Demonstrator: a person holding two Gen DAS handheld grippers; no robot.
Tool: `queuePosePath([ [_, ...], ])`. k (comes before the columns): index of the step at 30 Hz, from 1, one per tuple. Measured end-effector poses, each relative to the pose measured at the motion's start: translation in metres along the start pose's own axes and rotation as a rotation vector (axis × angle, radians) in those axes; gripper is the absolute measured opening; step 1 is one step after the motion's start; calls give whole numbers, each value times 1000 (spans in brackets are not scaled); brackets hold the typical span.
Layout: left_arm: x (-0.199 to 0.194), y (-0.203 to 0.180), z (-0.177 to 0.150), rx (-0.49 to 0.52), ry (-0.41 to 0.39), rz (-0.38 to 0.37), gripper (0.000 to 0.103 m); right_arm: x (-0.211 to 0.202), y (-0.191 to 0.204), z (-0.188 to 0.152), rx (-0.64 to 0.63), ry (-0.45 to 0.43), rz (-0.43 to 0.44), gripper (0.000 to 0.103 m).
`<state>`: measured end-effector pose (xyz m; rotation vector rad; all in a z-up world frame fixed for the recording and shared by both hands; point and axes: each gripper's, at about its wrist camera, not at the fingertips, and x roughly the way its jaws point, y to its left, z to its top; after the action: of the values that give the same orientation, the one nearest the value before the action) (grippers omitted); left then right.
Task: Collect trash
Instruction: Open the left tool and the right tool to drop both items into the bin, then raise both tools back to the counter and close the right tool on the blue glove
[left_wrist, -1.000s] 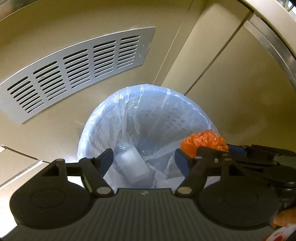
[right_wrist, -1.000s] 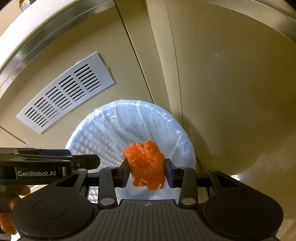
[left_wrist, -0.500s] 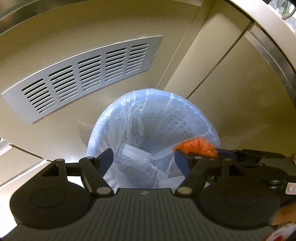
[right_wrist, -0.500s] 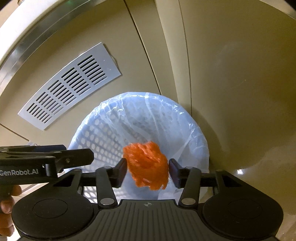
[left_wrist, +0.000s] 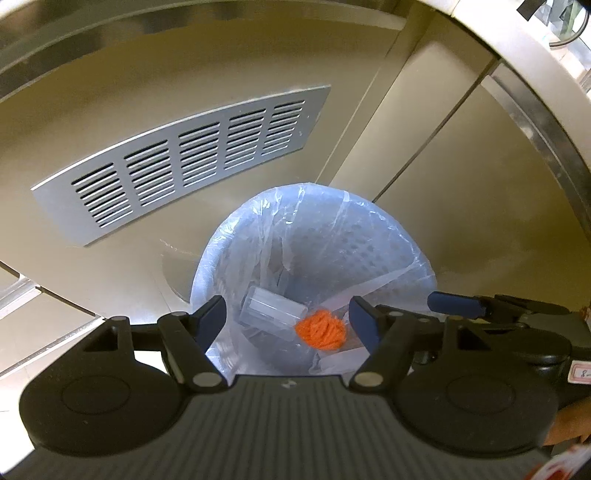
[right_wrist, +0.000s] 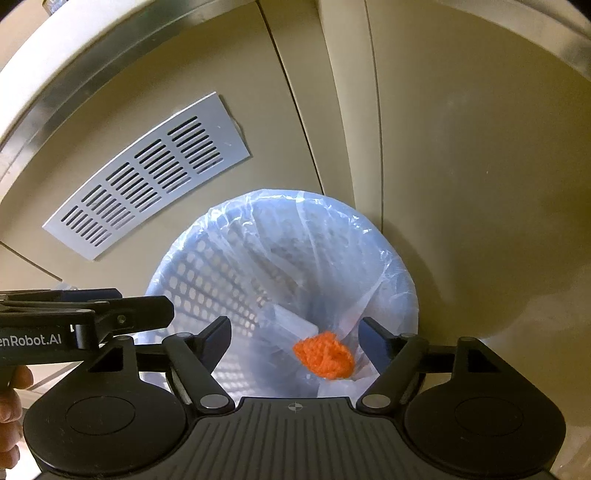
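A blue perforated trash bin (left_wrist: 384, 236) (right_wrist: 192, 280) lined with a clear plastic bag stands on the floor against a beige cabinet. An orange crumpled wad (left_wrist: 320, 329) (right_wrist: 325, 355) lies inside the bin, next to a clear plastic cup (left_wrist: 273, 312) (right_wrist: 291, 325). My left gripper (left_wrist: 288, 321) is open and empty above the bin's near rim. My right gripper (right_wrist: 295, 339) is open and empty above the bin. It also shows in the left wrist view at the right (left_wrist: 458, 304). The left gripper shows in the right wrist view at the left (right_wrist: 122, 317).
A grey louvred vent panel (left_wrist: 184, 162) (right_wrist: 147, 177) sits on the cabinet front behind the bin. Vertical cabinet door seams (right_wrist: 295, 110) run above the bin. A metal counter edge (left_wrist: 535, 122) curves along the upper right.
My right gripper opened and let go of the orange wad, which dropped into the bin beside the clear cup. Both grippers rose a little above the bin.
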<state>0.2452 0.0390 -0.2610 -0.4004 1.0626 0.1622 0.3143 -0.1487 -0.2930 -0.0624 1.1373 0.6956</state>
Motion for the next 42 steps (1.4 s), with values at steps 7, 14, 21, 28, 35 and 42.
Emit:
queuePosePath([
  [7,-20,-2,2,9,-26,-14,70,-17,7,2,2,-17,-10,77],
  [14,-53,-4,2,16,-62,-48,70,-49,17,0,12,-46,-16,77],
  [21,-105,-4,1,24,-129,-103,70,-101,34,-7,10,-107,-3,77],
  [28,-157,-8,6,56,-221,-120,70,-154,48,-7,7,-179,7,77],
  [35,-196,-18,17,93,-325,-144,70,-199,55,0,-3,-285,16,77],
  [42,-211,-34,33,131,-400,-137,70,-228,48,18,-6,-374,18,77],
])
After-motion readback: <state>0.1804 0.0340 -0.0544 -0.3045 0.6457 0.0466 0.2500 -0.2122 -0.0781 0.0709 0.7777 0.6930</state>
